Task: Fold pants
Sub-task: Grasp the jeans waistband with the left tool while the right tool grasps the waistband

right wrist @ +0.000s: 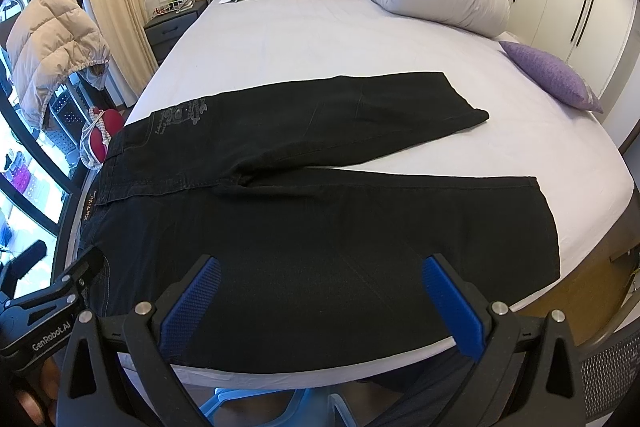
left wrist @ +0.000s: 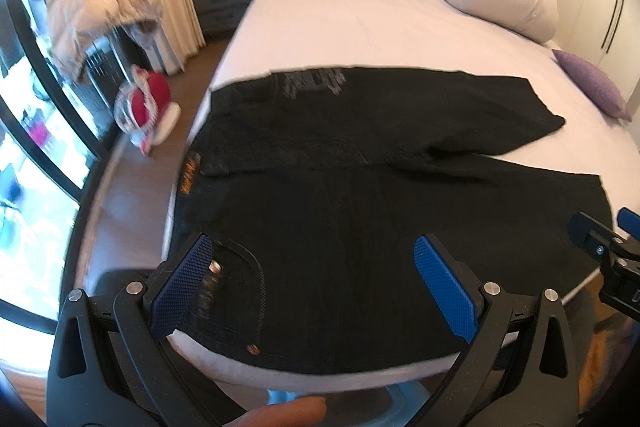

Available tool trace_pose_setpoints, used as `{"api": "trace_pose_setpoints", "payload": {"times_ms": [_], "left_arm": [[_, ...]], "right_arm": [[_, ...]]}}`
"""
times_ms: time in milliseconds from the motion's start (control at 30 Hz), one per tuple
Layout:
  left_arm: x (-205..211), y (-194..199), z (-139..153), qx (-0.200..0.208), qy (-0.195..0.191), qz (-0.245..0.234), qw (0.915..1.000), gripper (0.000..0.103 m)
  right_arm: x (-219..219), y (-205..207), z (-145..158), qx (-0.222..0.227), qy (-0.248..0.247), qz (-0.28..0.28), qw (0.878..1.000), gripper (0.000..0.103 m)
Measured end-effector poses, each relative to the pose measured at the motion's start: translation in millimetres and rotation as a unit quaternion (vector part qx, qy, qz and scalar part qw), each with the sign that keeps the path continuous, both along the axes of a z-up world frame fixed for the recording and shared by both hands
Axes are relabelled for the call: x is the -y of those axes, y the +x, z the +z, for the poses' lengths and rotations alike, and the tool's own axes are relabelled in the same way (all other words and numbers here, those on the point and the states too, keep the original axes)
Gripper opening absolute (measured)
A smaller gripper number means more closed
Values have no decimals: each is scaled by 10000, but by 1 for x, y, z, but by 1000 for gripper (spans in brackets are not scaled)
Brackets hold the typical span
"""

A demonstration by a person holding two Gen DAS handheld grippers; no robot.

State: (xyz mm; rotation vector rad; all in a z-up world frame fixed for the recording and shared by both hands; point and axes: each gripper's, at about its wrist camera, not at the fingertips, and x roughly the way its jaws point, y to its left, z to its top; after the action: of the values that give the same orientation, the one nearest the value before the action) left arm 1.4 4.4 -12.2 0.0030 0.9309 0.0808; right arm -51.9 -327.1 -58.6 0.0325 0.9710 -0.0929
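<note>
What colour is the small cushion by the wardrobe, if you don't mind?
Purple cushion, plain; clearest in the right wrist view.

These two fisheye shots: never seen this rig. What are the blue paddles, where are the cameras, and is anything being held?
No robot arm here: a person carries a two-finger gripper in each hand, each with a forward-looking camera. One picture looks through the left gripper, the other through the right gripper. The blue paddles are the gripper fingers. Both grippers are open and hold nothing. Black pants lie spread flat, legs apart, on the bed, near its front edge, unfolded.
</note>
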Motion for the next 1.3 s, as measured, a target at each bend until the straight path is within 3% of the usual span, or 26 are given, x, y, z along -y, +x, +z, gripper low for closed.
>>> {"api": "trace_pose_setpoints", "payload": {"times_ms": [167,400,500,633,700,767,800,900,1000,1100,1300], "left_arm": [[4,-4,8,443,154,-224,9986,103],[-25,27,-14,-287,-371,-405,9981,103],[-29,41,-27,-349,87,-635,9973,103],[-39,50,-25,116,282,-657,9974,103],[-45,67,-28,-155,438,-551,9974,103],[-67,94,-31,-456,39,-144,9988,103],[-77,107,-31,-432,-91,-74,9990,103],[-95,155,-31,-109,150,-353,9992,103],[-106,218,-36,-197,158,-1167,9928,103],[-120,289,-62,-919,-90,-2099,9734,103],[-142,358,-98,-1659,-644,-2872,9412,101]], "right_arm": [[2,6,-4,-3,36,41,10000,103],[12,30,0,312,242,409,9984,103],[18,45,4,546,400,578,9960,103],[25,70,6,719,530,792,9929,103],[26,83,5,768,541,900,9915,103],[25,96,3,776,541,1044,9900,103],[25,102,1,755,548,1108,9895,103],[23,121,-7,649,556,1293,9879,102],[20,137,-14,518,577,1533,9851,94],[17,153,-23,332,606,1766,9819,88],[17,177,-41,85,803,2031,9758,87]]}}
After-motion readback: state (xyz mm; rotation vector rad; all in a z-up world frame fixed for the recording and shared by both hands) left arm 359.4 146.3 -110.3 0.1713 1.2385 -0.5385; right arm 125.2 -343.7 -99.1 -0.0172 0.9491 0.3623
